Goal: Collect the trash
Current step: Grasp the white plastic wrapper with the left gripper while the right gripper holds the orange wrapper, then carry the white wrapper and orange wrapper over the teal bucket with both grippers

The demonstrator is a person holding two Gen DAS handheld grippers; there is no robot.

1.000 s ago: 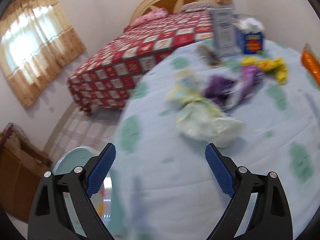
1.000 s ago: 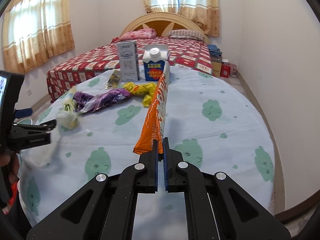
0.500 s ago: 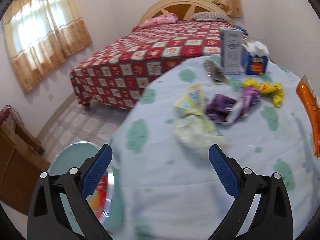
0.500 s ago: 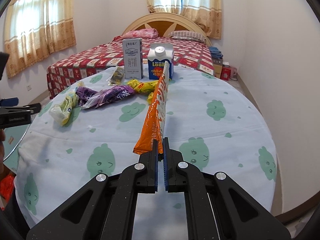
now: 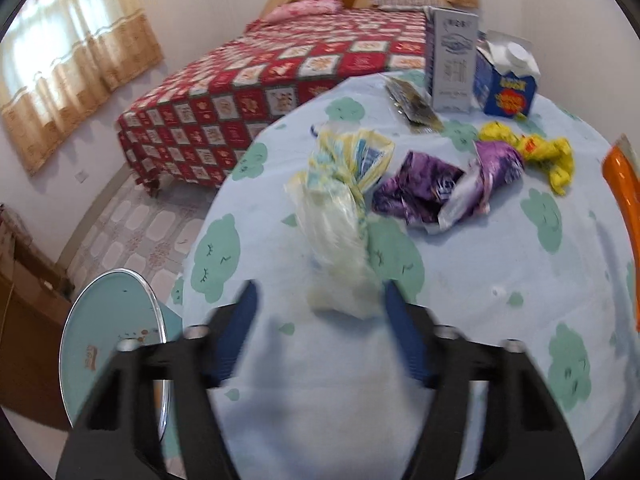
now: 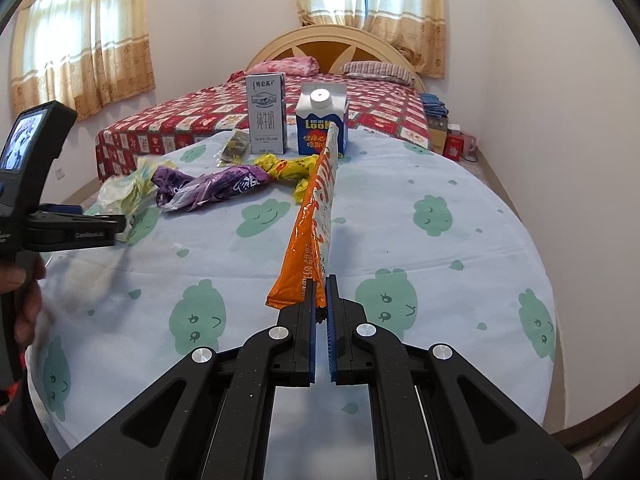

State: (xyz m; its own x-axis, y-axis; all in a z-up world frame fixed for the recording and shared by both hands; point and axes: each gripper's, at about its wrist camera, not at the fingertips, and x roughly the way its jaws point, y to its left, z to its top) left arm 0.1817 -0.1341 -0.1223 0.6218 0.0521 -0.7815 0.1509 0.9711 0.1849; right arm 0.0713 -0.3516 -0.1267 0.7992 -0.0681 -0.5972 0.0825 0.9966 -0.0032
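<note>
Jaws of right gripper [image 6: 319,300] clamp orange wrapper [image 6: 314,220]

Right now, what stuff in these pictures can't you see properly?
- Left tool, left view: motion blur; whether it touches the pale yellow bag is unclear.
- Orange wrapper, left view: cut off by the right edge.
- Dark packet, right view: print too small to read.
- Bin, left view: the tool's arm covers part, so its contents are unclear.

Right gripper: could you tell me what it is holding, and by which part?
The right gripper is shut on the orange wrapper, pinching its near bottom end.
</note>
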